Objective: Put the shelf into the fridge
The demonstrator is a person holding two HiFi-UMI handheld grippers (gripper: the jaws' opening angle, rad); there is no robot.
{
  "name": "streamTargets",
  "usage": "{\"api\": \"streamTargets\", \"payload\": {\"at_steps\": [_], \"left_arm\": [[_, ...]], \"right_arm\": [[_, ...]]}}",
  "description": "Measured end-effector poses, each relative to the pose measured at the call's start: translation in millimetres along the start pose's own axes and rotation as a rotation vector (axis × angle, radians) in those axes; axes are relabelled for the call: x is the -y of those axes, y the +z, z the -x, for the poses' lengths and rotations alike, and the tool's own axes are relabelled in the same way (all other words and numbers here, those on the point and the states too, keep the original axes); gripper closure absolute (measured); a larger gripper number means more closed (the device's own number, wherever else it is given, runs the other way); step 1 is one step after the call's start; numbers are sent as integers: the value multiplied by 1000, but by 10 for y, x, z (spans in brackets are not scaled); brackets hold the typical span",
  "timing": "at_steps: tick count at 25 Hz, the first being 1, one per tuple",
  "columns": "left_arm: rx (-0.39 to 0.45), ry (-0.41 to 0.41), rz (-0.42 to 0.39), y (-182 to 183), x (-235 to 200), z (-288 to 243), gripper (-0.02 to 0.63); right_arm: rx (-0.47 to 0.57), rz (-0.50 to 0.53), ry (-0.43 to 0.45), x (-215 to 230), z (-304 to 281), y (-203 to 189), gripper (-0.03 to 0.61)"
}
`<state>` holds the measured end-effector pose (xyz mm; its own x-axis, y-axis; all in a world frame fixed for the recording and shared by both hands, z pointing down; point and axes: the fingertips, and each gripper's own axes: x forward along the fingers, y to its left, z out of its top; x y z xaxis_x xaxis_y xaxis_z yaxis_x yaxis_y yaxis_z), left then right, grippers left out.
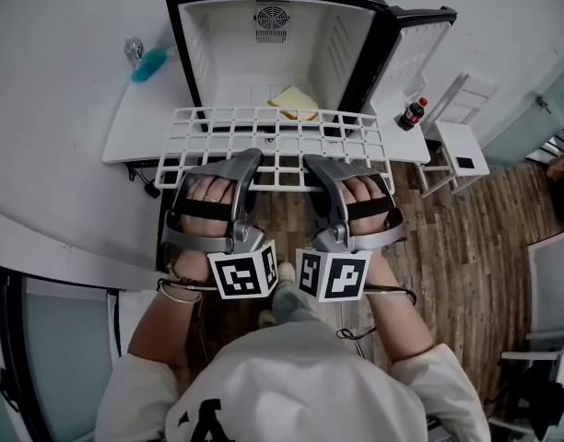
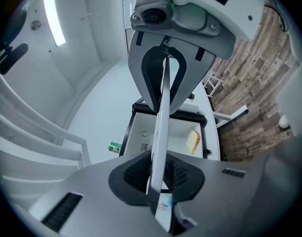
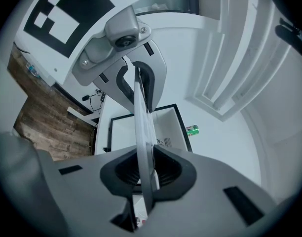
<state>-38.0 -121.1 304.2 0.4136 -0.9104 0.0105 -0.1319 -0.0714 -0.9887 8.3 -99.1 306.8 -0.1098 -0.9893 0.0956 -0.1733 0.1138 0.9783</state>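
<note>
A white wire-grid shelf hangs level in front of the open mini fridge, its far edge at the fridge's mouth. My left gripper is shut on the shelf's near edge left of centre. My right gripper is shut on the same edge right of centre. In the left gripper view the shelf runs edge-on between the pads of the gripper, with the fridge beyond. The right gripper view shows the same: the shelf clamped in the gripper, and the fridge ahead.
A sandwich wedge lies on the fridge floor. The fridge door stands open to the right. A cola bottle sits on the white table at right, a blue bottle at left. A green can stands on top of the fridge.
</note>
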Motion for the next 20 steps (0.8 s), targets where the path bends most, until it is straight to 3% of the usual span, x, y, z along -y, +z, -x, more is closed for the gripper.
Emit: {"api": "streamTargets", "payload": {"at_steps": [20], "left_arm": [[-31,16,-17,-146,-132,-1079,577]], "right_arm": [[43,-6,-6,259,-1011,-376,518]]}}
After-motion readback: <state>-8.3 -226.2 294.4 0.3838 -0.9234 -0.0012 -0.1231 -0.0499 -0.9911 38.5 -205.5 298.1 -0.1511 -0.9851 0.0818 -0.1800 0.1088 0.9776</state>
